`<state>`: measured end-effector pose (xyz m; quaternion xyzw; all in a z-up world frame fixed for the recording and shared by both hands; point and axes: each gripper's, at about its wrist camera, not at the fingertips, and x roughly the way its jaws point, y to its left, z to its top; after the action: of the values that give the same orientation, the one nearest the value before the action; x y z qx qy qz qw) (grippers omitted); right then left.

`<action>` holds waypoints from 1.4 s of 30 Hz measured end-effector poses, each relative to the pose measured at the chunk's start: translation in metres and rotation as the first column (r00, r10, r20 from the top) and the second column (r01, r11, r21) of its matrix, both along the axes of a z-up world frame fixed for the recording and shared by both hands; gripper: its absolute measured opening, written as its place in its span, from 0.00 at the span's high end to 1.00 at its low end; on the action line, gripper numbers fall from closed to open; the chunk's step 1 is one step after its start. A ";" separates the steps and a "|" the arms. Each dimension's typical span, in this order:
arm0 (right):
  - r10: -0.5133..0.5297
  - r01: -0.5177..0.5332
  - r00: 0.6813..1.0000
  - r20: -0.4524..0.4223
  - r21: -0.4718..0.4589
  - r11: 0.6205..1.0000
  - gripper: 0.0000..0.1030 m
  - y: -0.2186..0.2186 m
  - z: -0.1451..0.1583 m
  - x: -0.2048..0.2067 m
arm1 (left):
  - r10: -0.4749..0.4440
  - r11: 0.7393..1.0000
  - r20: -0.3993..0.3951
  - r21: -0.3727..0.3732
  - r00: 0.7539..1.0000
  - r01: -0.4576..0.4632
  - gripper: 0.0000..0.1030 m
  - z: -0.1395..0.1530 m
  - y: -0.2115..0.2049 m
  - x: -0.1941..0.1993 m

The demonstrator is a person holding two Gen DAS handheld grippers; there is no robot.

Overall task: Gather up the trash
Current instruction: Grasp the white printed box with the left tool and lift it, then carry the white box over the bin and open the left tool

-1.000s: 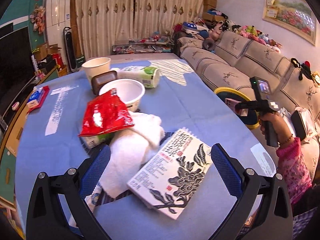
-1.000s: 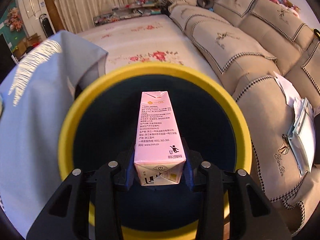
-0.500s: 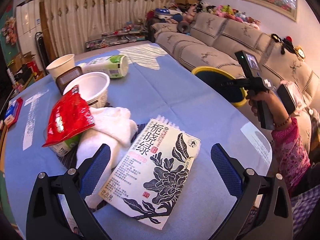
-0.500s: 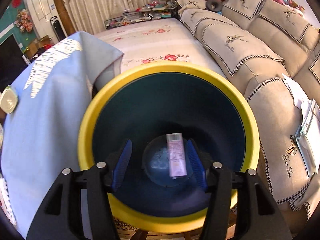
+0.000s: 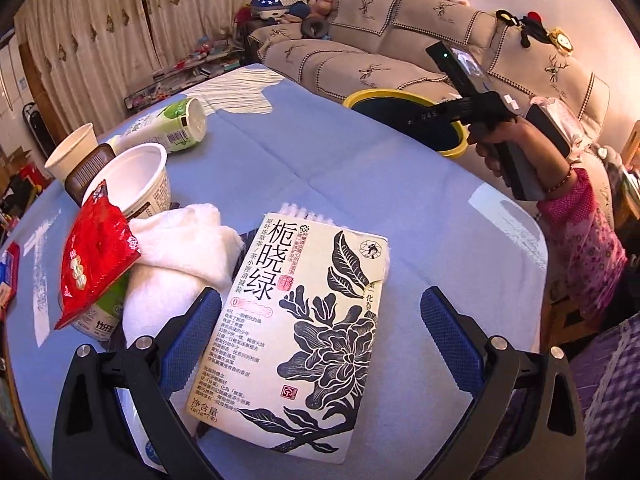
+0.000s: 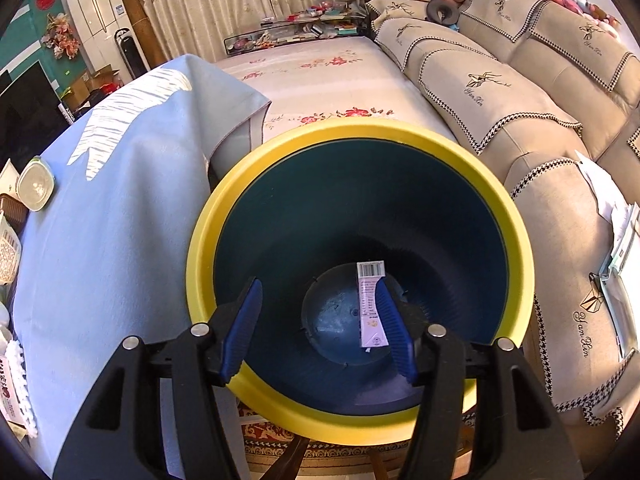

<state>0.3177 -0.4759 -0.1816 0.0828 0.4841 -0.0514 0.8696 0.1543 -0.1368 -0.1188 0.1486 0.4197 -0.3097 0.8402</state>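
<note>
A pink carton (image 6: pixel 370 305) lies on the bottom of the yellow-rimmed dark blue bin (image 6: pixel 516 240). My right gripper (image 6: pixel 318 330) is open and empty above the bin's near rim; it also shows in the left wrist view (image 5: pixel 460 110) over the bin (image 5: pixel 400 95). My left gripper (image 5: pixel 320 344) is open, its jaws either side of a cream tea packet with a black flower print (image 5: pixel 304 320) lying on the blue tablecloth (image 5: pixel 360 184). Left of it lie a red snack bag (image 5: pixel 94 256), a white towel (image 5: pixel 176 256), a white bowl (image 5: pixel 132 180), a paper cup (image 5: pixel 72 152) and a tipped green carton (image 5: pixel 168 128).
A beige sofa (image 5: pixel 400 40) runs behind the bin, with papers (image 6: pixel 616 232) on its seat. A flowered rug (image 6: pixel 320 80) covers the floor beyond the table. The tablecloth hangs over the table edge (image 6: pixel 240 128) beside the bin.
My right gripper opened and the pink carton fell to the bin's bottom; the gripper then drew back and up. My left gripper moved closer over the tea packet.
</note>
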 end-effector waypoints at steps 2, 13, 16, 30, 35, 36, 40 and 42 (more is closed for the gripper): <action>0.001 -0.001 1.000 0.002 0.002 1.000 0.45 0.000 -0.001 0.000 | -0.014 0.999 -0.029 -0.033 1.000 0.013 0.07 0.004 0.001 -0.003; 0.009 -0.009 1.000 -0.008 0.017 1.000 0.42 -0.002 -0.009 -0.004 | -0.004 0.999 -0.033 0.051 0.999 0.006 0.17 -0.002 -0.017 -0.001; 0.006 -0.006 1.000 -0.003 0.024 1.000 0.42 -0.005 -0.009 -0.008 | 0.015 0.999 -0.042 0.048 0.999 -0.013 0.28 -0.001 -0.015 0.003; 0.010 -0.022 0.990 0.139 0.078 0.997 0.42 -0.015 0.033 -0.055 | 0.000 1.000 0.050 0.007 0.999 -0.001 0.28 0.061 -0.046 0.002; -0.026 0.014 0.981 0.195 0.064 0.998 0.42 -0.031 0.052 -0.085 | 0.006 1.000 0.050 -0.019 0.999 -0.005 0.28 0.076 -0.082 0.034; -0.037 0.025 0.979 0.202 0.059 0.998 0.42 -0.035 0.055 -0.091 | 0.001 1.000 0.047 -0.028 0.999 0.000 0.28 0.077 -0.090 0.042; -0.093 0.083 0.970 0.224 0.054 0.995 0.42 -0.057 0.062 -0.115 | -0.047 0.998 0.029 -0.051 0.998 0.048 0.28 0.080 -0.134 0.071; -0.114 0.104 0.968 0.222 0.058 0.993 0.42 -0.065 0.061 -0.124 | -0.073 0.996 0.018 -0.058 0.997 0.074 0.28 0.079 -0.158 0.085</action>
<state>0.1936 -0.5414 -0.1205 0.1343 0.3782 -0.0783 0.9126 0.2389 -0.2953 -0.0396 0.1417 0.3982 -0.3513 0.8354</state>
